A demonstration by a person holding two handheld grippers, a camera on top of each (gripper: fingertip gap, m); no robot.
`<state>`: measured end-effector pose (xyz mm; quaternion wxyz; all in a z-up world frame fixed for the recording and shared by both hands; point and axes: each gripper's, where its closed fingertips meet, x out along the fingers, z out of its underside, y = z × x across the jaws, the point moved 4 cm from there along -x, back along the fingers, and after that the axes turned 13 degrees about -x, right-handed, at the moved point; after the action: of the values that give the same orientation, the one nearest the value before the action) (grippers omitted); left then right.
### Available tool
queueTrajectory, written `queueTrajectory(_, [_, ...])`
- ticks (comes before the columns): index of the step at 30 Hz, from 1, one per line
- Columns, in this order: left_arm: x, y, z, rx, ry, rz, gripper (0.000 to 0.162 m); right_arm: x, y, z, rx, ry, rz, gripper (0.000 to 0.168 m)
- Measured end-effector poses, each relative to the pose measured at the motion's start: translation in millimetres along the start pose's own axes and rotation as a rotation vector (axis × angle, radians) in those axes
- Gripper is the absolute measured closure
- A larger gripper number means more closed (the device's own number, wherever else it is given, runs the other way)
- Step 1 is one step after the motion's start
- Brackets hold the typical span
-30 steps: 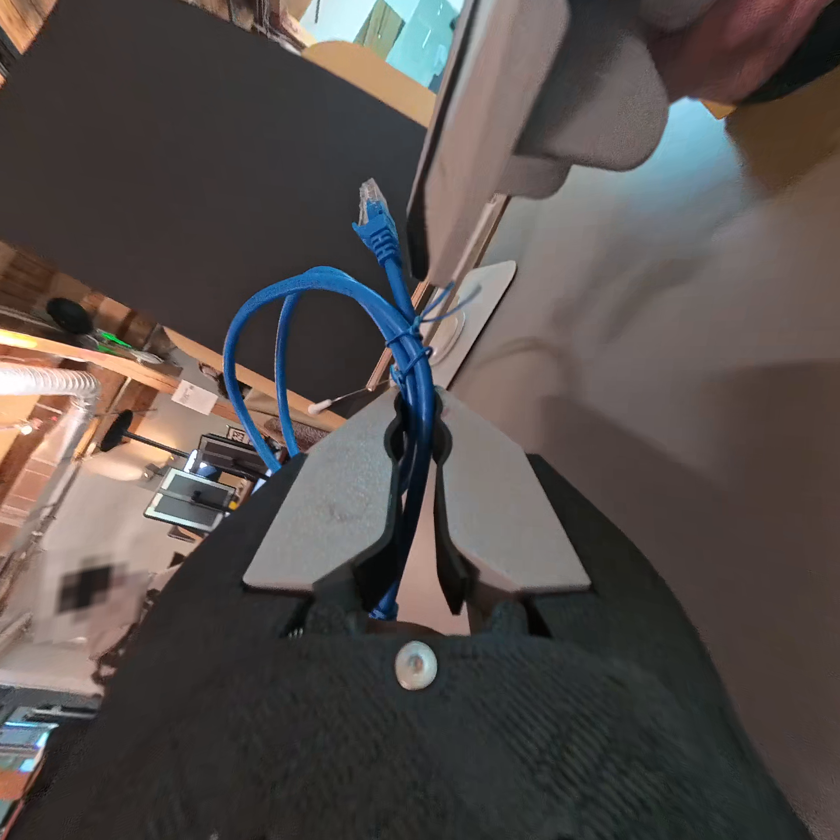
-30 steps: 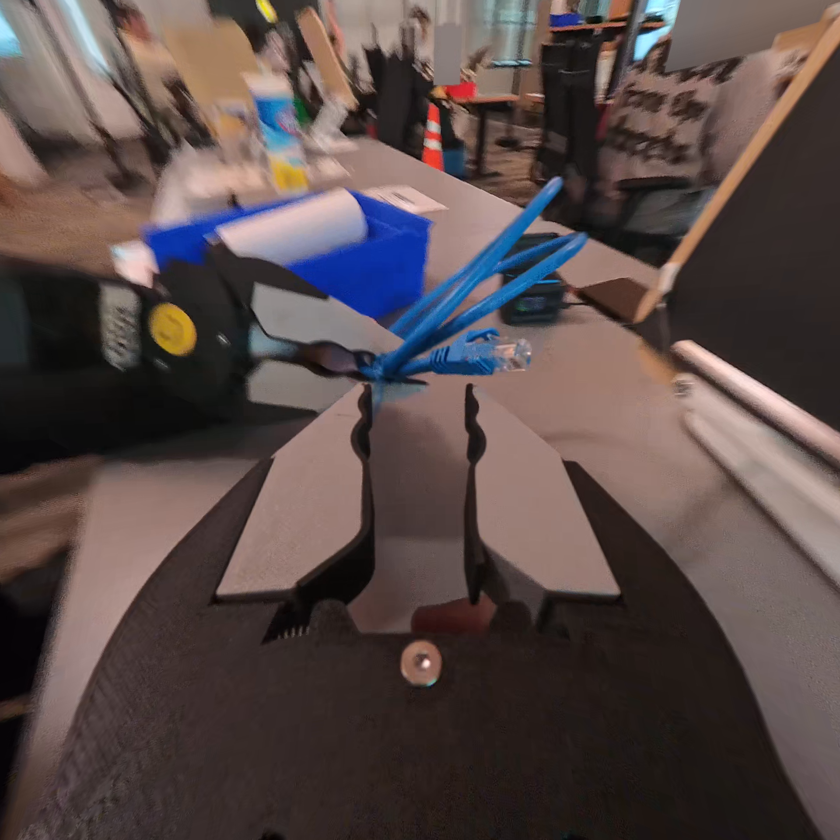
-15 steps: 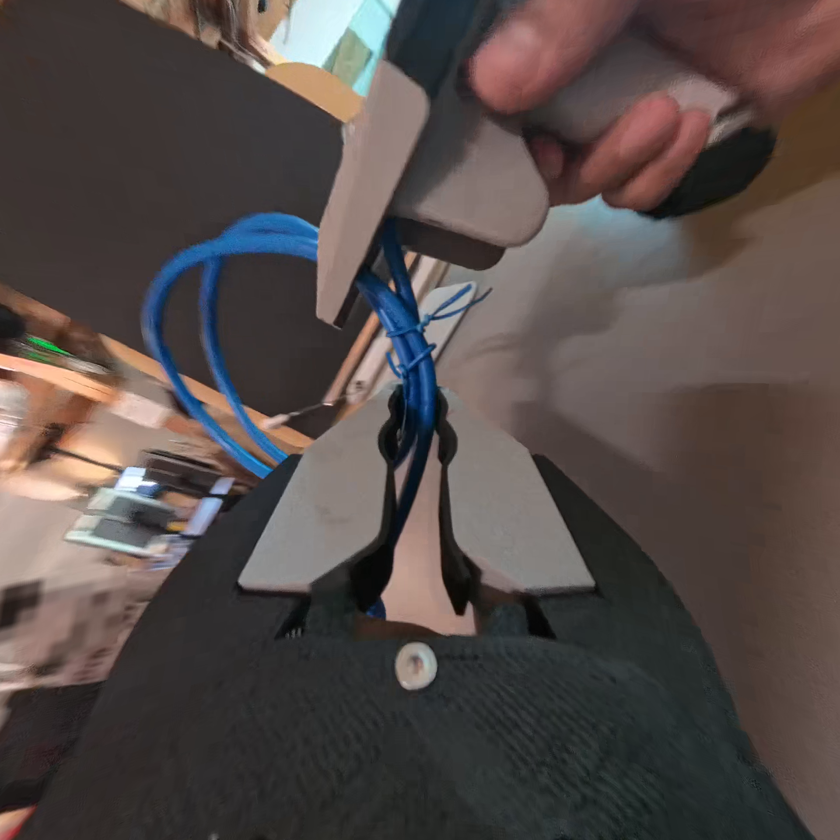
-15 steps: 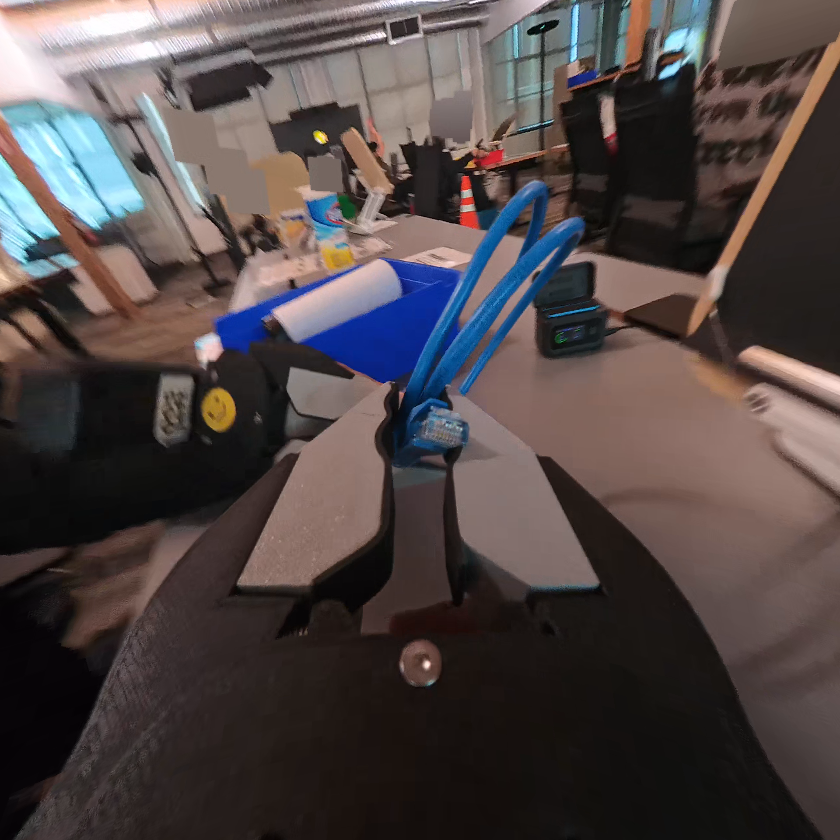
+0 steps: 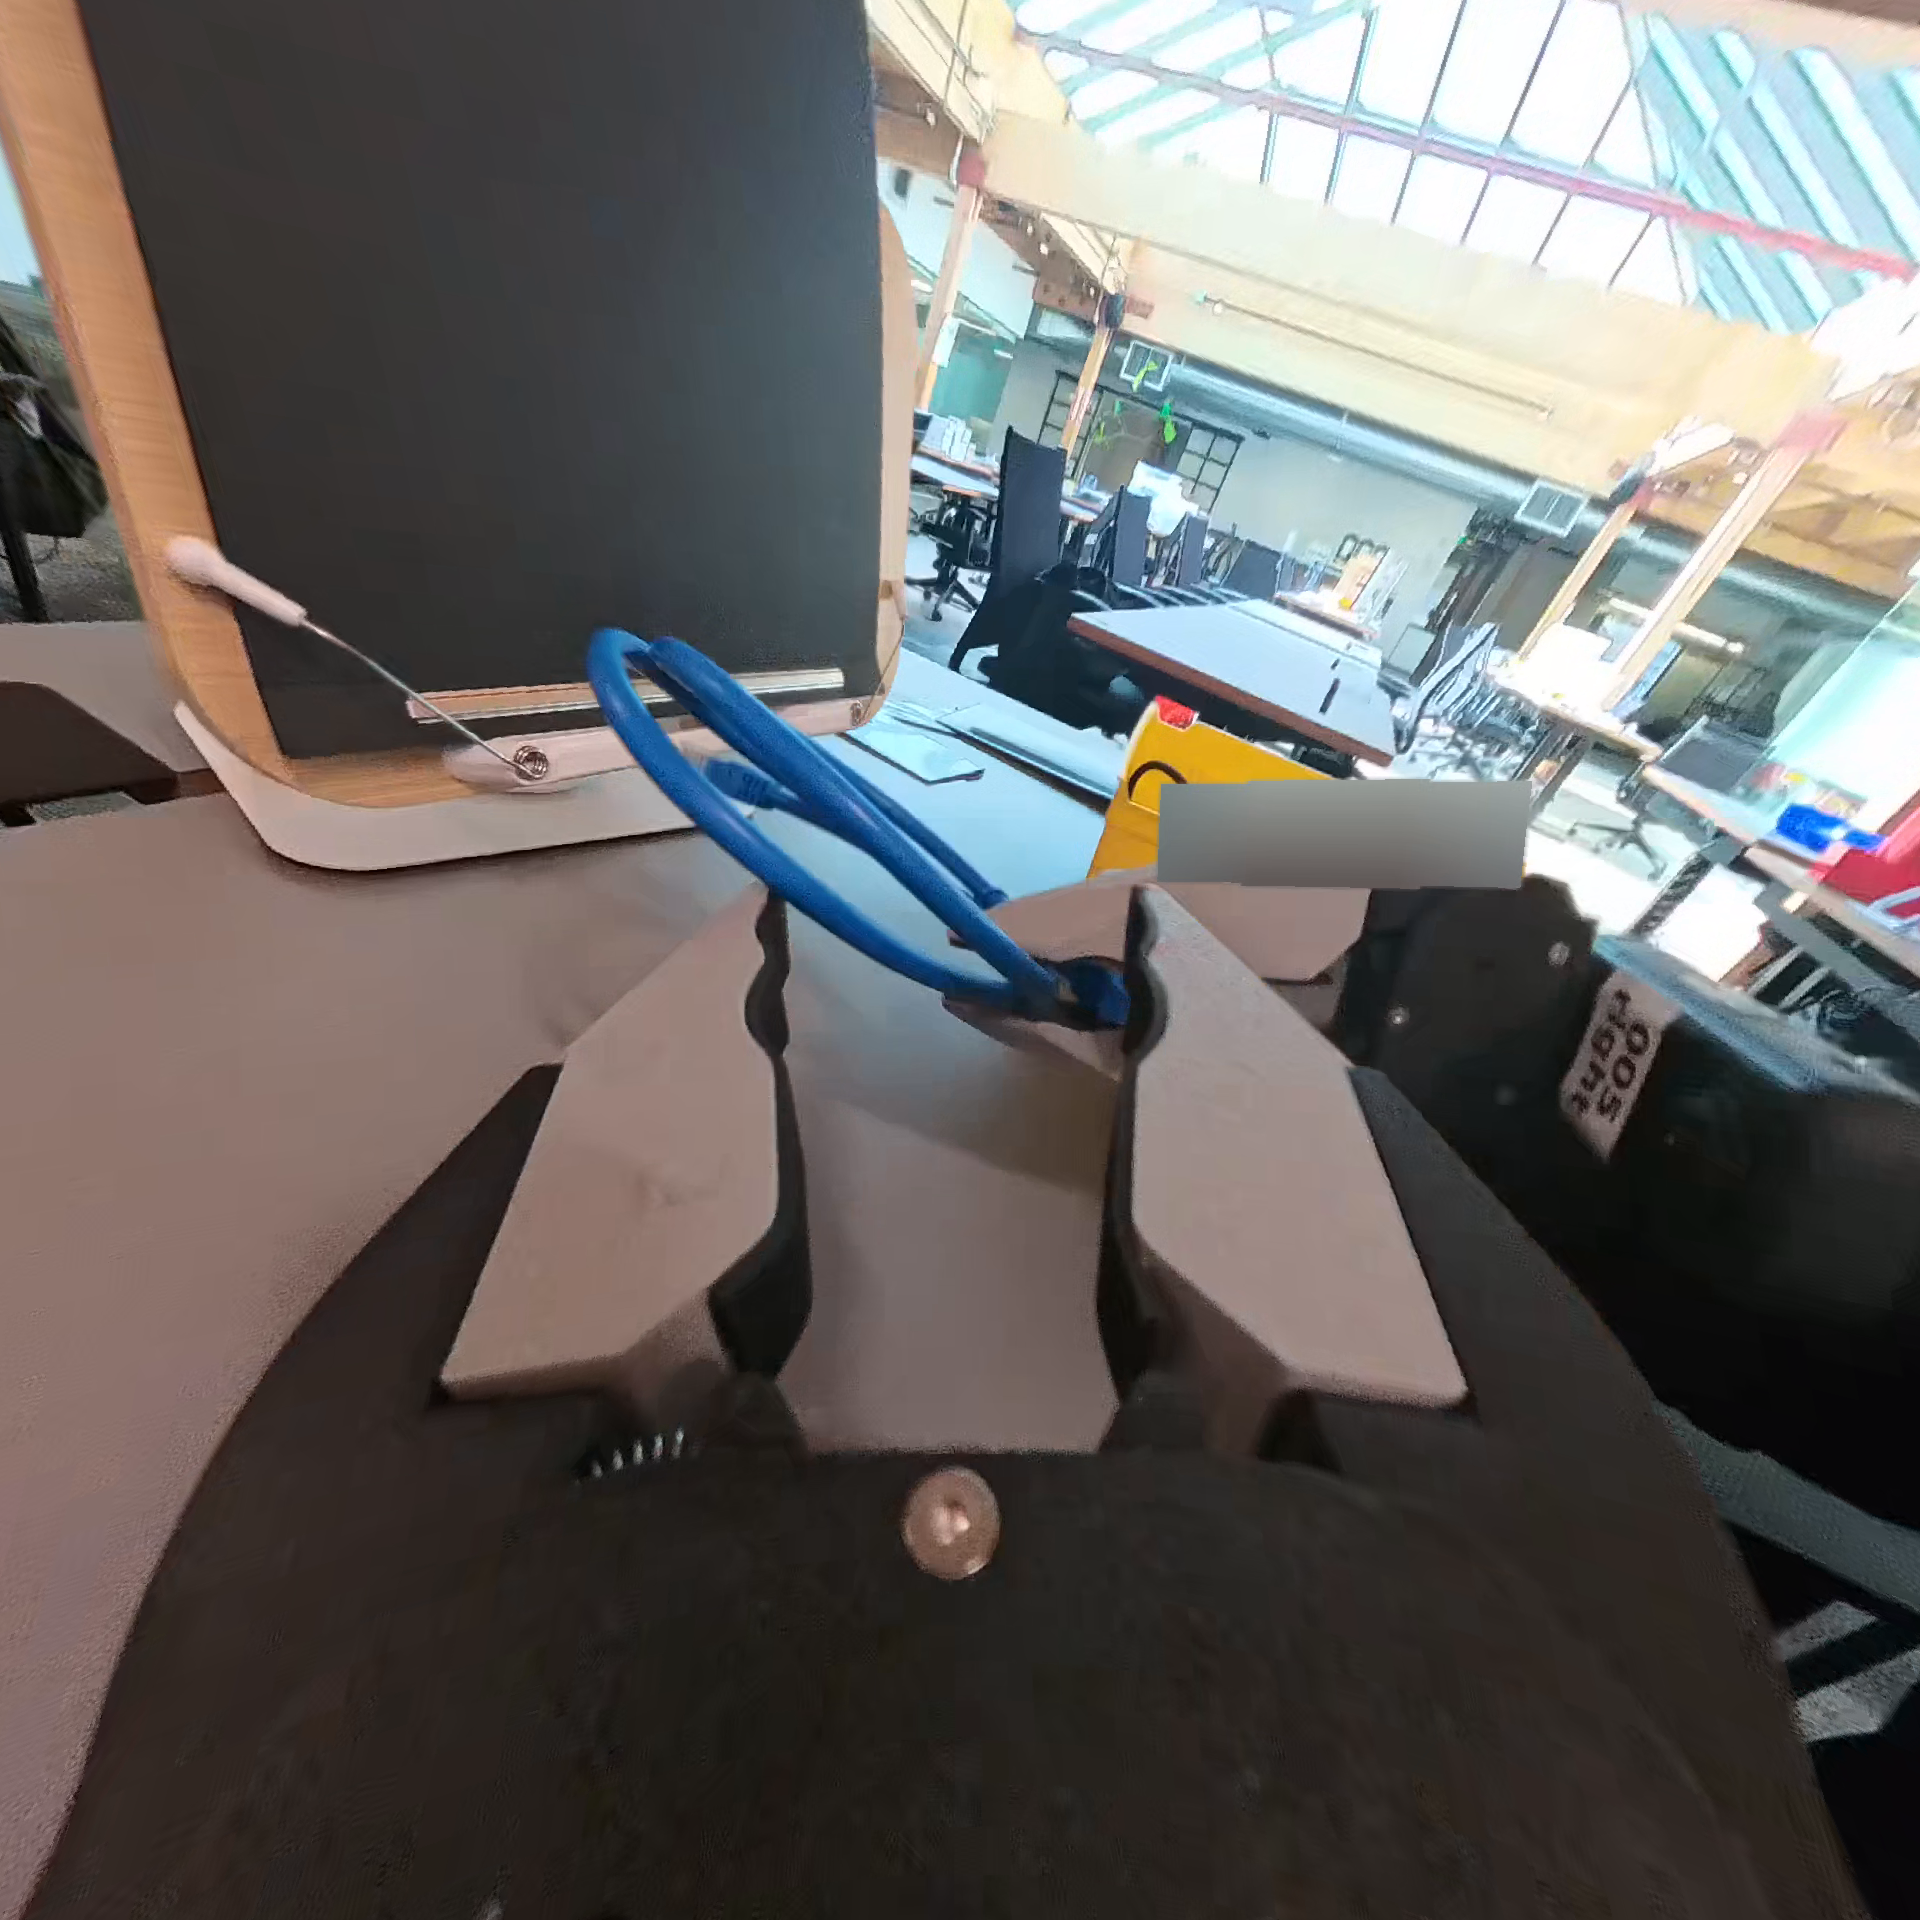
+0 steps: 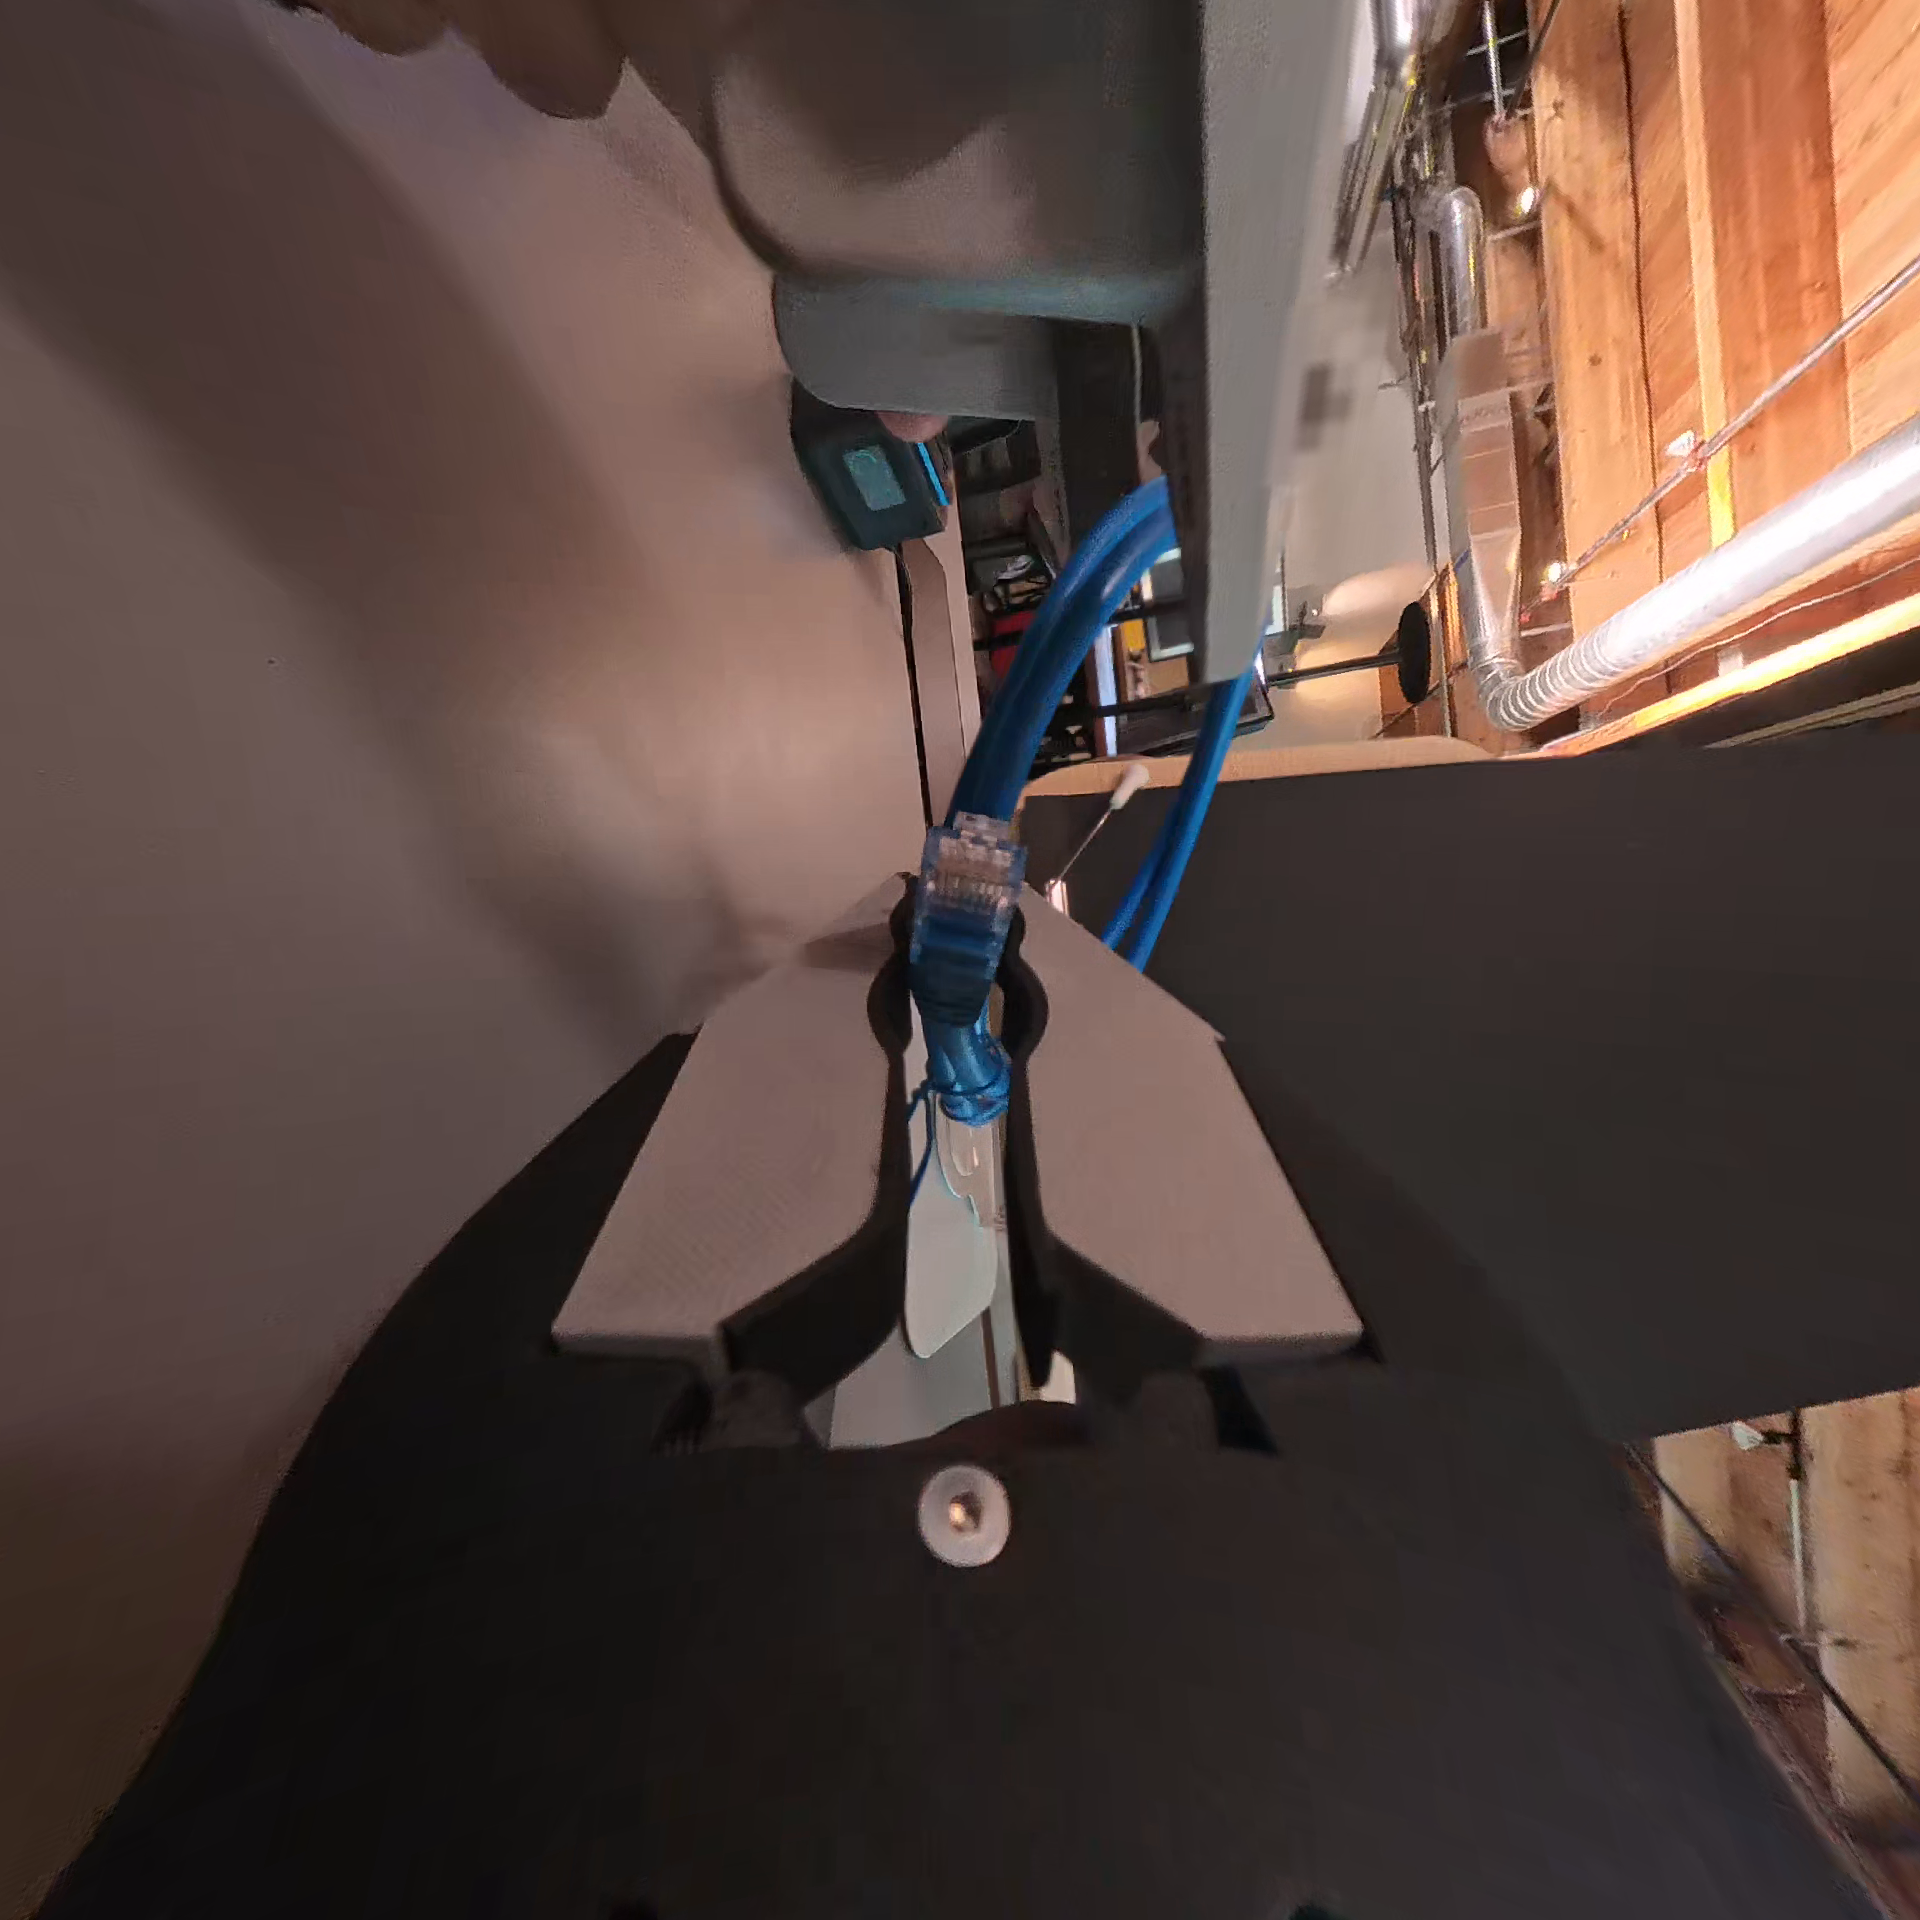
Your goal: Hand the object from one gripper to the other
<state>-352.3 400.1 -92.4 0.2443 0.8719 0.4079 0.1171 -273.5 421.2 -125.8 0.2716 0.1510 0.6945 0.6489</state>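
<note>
A bundled blue network cable with a clear plug is clamped in my right gripper, which is shut on it just behind the plug. Its loops arch away in the right wrist view. My left gripper is open and empty, jaws wide apart. In the left wrist view the right gripper comes in from the right and holds the cable just beyond my left fingertips. A grey finger of the left gripper shows above the cable in the right wrist view.
A black panel in a wooden frame stands on the grey table behind the cable, with a white-tipped thin rod leaning on it. A yellow sign stands behind. A small black device with a teal screen sits on the table. Across from one pair of fingers to the other is roughly 5 cm. The white-tipped thin rod sits 15 cm or so from the ends of my left fingers.
My left gripper has opened and let go of the cable and drawn back. My right gripper has shut on the cable near the plug and now holds it alone.
</note>
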Motion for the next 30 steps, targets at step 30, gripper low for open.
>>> queueTrajectory(30, [-35.6,68.0,-28.7,0.176,0.284,0.428,0.160,-11.3,43.7,9.0,1.739,0.874,-0.575,0.154])
